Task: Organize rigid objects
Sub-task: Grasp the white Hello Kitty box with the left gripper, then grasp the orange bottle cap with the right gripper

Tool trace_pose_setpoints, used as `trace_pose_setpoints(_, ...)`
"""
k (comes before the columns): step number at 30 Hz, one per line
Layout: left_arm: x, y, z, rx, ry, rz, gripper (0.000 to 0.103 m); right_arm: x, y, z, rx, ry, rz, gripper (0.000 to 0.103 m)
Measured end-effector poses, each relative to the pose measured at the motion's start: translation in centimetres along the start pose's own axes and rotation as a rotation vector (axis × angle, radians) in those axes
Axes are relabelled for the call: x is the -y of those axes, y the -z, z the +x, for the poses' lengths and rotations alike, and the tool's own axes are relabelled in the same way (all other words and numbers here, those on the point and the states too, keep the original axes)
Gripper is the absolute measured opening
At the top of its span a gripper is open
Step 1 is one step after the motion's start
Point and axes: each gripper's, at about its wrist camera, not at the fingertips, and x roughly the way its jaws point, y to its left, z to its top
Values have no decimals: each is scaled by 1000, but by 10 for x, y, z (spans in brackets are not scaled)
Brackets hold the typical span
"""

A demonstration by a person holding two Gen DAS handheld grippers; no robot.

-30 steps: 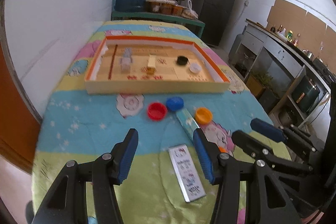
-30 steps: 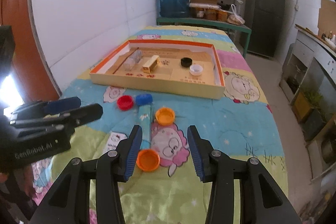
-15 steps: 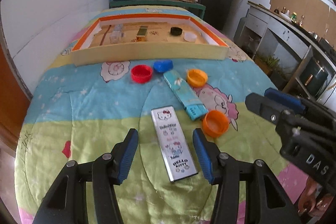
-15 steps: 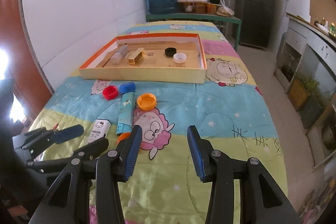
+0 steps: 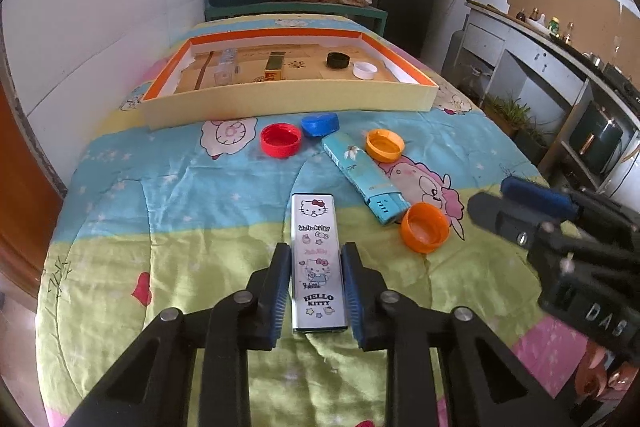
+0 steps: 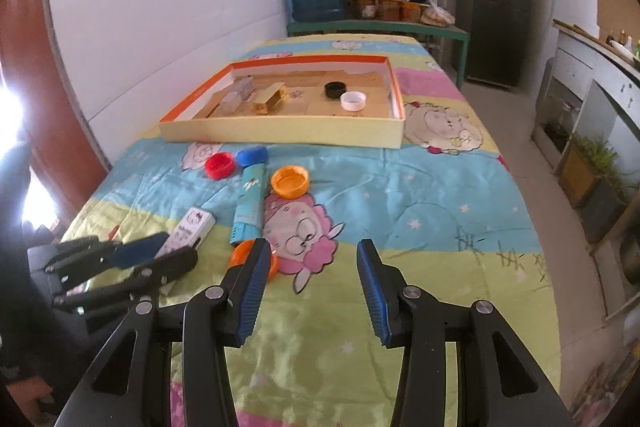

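Blue-padded fingers of the left hand-held gripper (image 5: 316, 291) have closed in from a wide spread half a second ago, and now sit against both long sides of the Hello Kitty tin (image 5: 318, 263), which lies flat on the quilted surface (image 5: 160, 211) at the near edge. Whether the tin is firmly clamped or only just touched cannot be told, but the grasp looks made, so lifting it is probably next. The right hand-held gripper (image 6: 310, 291) remains spread wide over bare quilt, holding nothing; an orange cap (image 5: 425, 227) lies just to its left, partly behind its left finger.

Beyond the tin, a teal box (image 5: 362, 173) lies slantwise, its near end touching that orange cap. A second orange cap (image 5: 385, 145) sits just right of the box's far end, while a red cap (image 5: 281, 139) and a blue cap (image 5: 320, 125) rest to its left.

Farther off stands the orange-rimmed tray (image 5: 288, 105), already holding a gold box (image 5: 274, 66), a clear block (image 5: 225, 69), a black cap (image 5: 338, 60) and a white cap (image 5: 365, 70). Judging by that, boxes go on the left and caps on the right, so the tin likely belongs beside the gold box.
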Motion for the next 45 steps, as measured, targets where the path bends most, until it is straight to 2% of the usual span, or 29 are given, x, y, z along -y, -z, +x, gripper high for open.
trace_pose_setpoints(10, -17, -7, -11, 40, 4, -36, 26, -26, 9, 11, -36, -85, -66, 46)
trace_pose_setpoints(21, -26, -15, -17, 59, 17, -57, 26, -34, 5, 30, -62, -37, -90, 46)
trace_pose_setpoints(23, -27, -16, -17, 59, 17, -62, 26, -32, 4, 33, -76, -46, -70, 41)
trace_pose_setpoints(24, -28, -16, -17, 58, 16, -63, 26, -30, 4, 35, -83, -48, -61, 31)
trace_pose_setpoints(25, -29, -16, -16, 56, 16, -66, 26, -29, 5, 35, -85, -51, -56, 31)
trace_pose_setpoints(45, -37, -29, -24, 89, 18, -80, 26, -32, -23, 11, -14, -56, -74, 31)
